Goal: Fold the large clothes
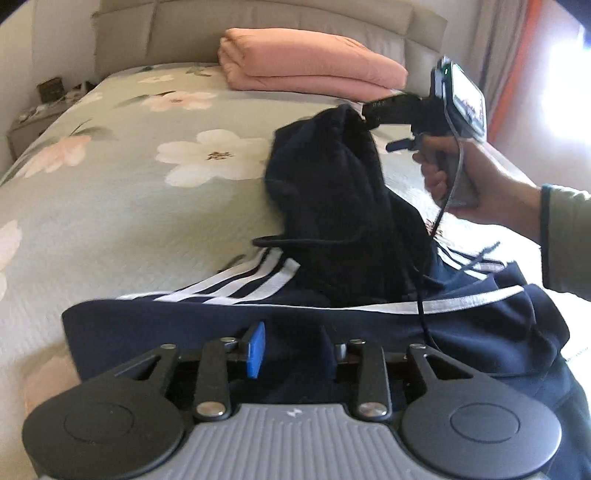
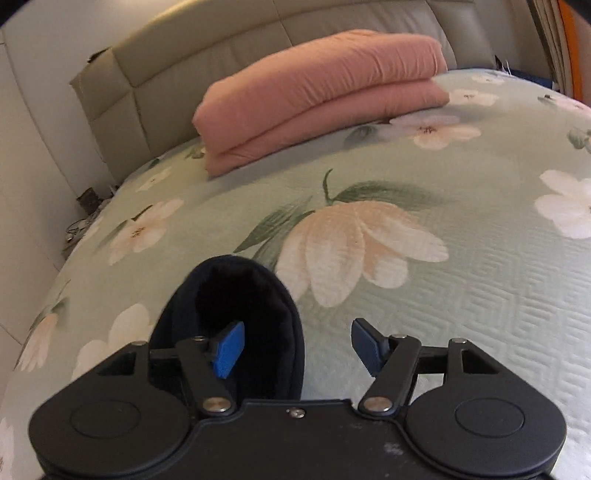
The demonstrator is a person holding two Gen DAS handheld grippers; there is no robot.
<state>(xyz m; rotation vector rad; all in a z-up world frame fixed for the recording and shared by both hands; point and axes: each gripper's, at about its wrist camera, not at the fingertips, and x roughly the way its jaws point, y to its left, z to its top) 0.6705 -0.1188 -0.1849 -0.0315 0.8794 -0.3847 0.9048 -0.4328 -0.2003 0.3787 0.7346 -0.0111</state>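
Lying across the lower middle of the left wrist view, the navy garment (image 1: pixel 369 332) with white stripes covers the floral bedspread (image 1: pixel 129 206), a dark fold lifted up toward the right gripper (image 1: pixel 364 114) at upper right (whether that fold is pinched I cannot tell; in its own view the fingers stand apart). The left gripper (image 1: pixel 295 350) has its blue pads apart over the cloth. A folded pink blanket (image 2: pixel 317 88) sits at the top, by the headboard (image 2: pixel 184 66)

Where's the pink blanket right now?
The folded pink blanket lies at the head of the bed, against the headboard; in the left wrist view it sits beyond the lifted dark hoodie.
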